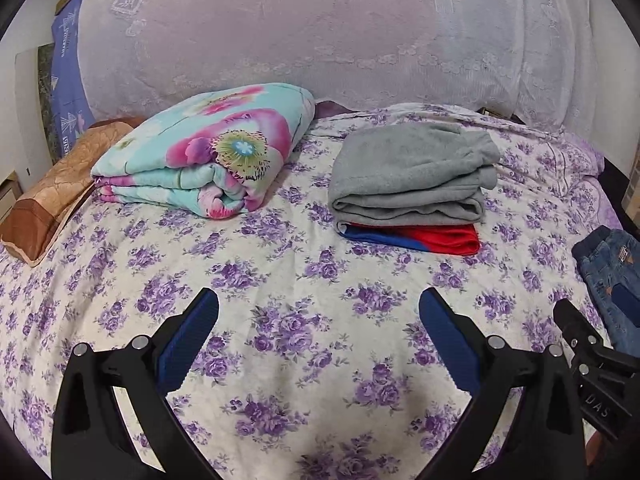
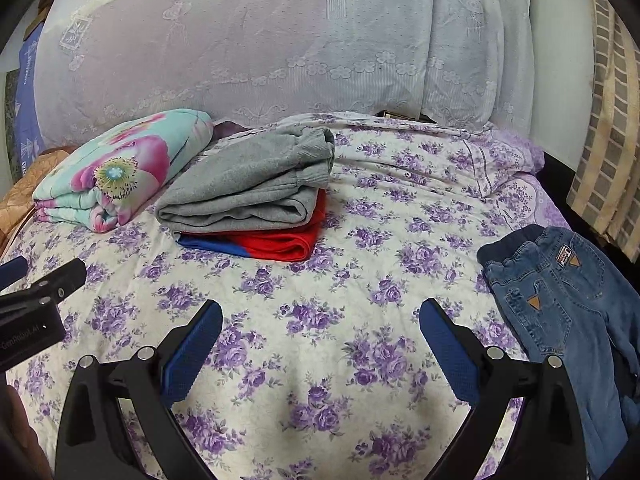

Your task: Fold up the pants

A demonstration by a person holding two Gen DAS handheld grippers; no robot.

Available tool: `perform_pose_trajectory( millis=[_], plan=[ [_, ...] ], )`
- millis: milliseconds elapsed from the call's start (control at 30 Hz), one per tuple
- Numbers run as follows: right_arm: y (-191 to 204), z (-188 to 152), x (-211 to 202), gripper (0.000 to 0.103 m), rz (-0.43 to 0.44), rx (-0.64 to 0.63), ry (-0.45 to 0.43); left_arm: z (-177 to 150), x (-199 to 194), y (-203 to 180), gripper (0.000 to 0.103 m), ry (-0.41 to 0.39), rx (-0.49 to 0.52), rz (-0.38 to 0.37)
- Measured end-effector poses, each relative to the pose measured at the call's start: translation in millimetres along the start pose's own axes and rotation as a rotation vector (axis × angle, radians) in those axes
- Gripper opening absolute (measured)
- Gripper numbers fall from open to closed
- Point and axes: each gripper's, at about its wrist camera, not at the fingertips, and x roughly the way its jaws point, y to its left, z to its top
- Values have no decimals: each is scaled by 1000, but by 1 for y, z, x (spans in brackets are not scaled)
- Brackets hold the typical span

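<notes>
You get even, soft indoor light, faint shadows, sharp centres; fisheye bending and dark vignetting crowd the edges.

A home bedroom, bed [image 1: 304, 320] under purple-flowered sheet, folded floral quilt [image 1: 208, 156], brown pillow [image 1: 52, 204], lace-draped headboard [image 1: 320, 32], stacked folded clothes [image 1: 412, 184], striped curtain [image 2: 612, 128]

Left tongs [image 1: 319, 322]: matte black plastic arms, triangular cut-outs, silver round pivot pins, ribbed blue pads [image 1: 188, 340] on inner faces. Right tongs [image 2: 321, 332]: same build. White lettering on each black housing, partly readable "DAS" and "GenRobot.AI".
</notes>
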Motion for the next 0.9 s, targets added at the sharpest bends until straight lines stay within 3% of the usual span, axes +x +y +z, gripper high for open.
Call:
perform_pose_trajectory(
  millis=[333,567,900],
  plan=[
    [2,-1,-1,99,-1,2,1,-1,-1,-2,98,0,5,-7],
    [0,-1,0,99,1,1,2,-2,-6,-8,98,-39,44,30],
    [0,-1,-1,99,1,1,1,0,-1,-3,98,-10,26,23]
  ],
)
